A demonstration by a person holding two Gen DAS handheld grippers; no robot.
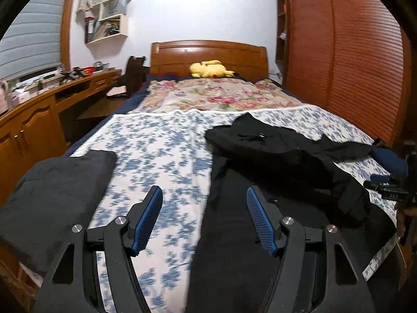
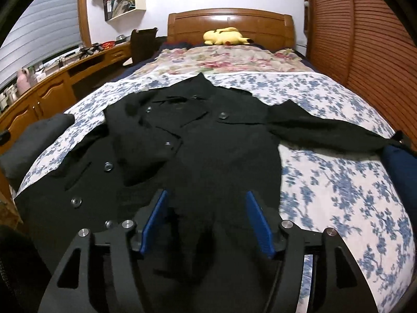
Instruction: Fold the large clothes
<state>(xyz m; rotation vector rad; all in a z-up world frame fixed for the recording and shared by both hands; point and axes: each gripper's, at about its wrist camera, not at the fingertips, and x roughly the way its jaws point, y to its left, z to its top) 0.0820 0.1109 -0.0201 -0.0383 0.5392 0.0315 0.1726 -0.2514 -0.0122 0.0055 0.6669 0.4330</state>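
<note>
I find the black buttoned coat [image 2: 198, 140] spread on the blue-floral bedsheet [image 2: 338, 182], one sleeve stretched toward the right edge. My right gripper [image 2: 207, 221] stands open over its hem, gripping nothing. My left gripper [image 1: 204, 219] gapes empty beside a folded dark garment [image 1: 54, 193].

1 black coat [image 2: 208, 140], 1 folded grey garment [image 1: 52, 190], 1 yellow plush [image 2: 224, 36], 2 claws [image 1: 204, 206] [image 2: 206, 208]

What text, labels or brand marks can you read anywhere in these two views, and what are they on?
"DA": white letters, cut off and blurred, on the black device at the right edge of the left wrist view; the rest is unreadable.
Books and boxes on the white wall shelves: any print is too small and blurred.
Black buttoned coat on the blue floral bedsheet: no label visible.
</note>
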